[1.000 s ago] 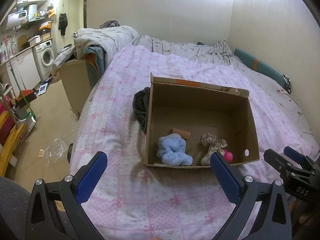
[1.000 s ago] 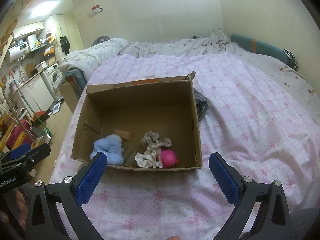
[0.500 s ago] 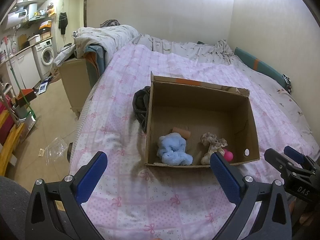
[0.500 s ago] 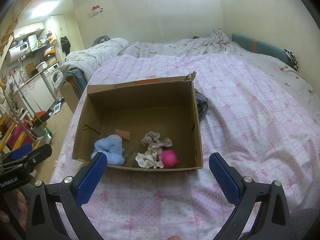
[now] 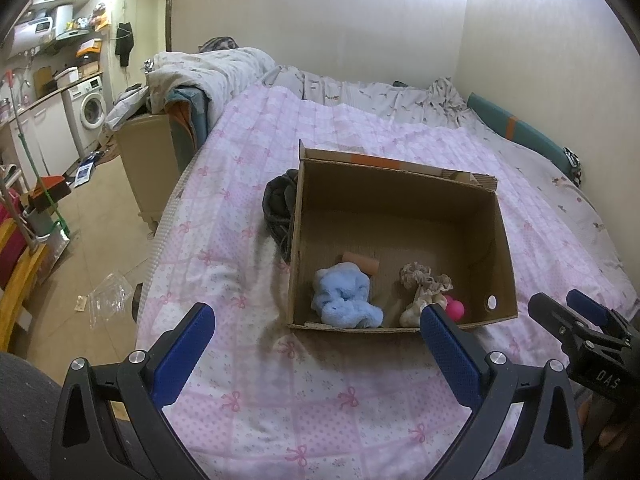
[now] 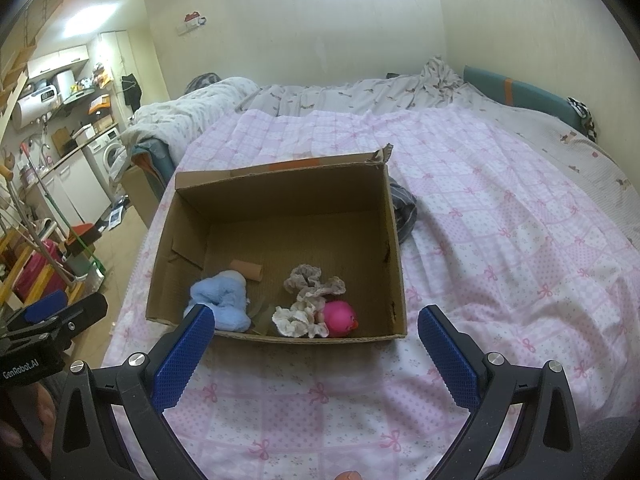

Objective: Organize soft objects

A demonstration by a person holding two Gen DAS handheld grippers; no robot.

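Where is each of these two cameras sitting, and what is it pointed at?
Left wrist: rides the left gripper, faces the box on the bed from its left; right gripper shows at right.
Right wrist: rides the right gripper, faces the box from its right; left gripper shows at left.
Shared: box, blue plush, pink ball.

Our left gripper: black frame, blue textured pads, silver screws. Our right gripper: same build, blue knurled pads. White lettering "GenRobot.AI" on left unit's side, "DAS" on right unit's.
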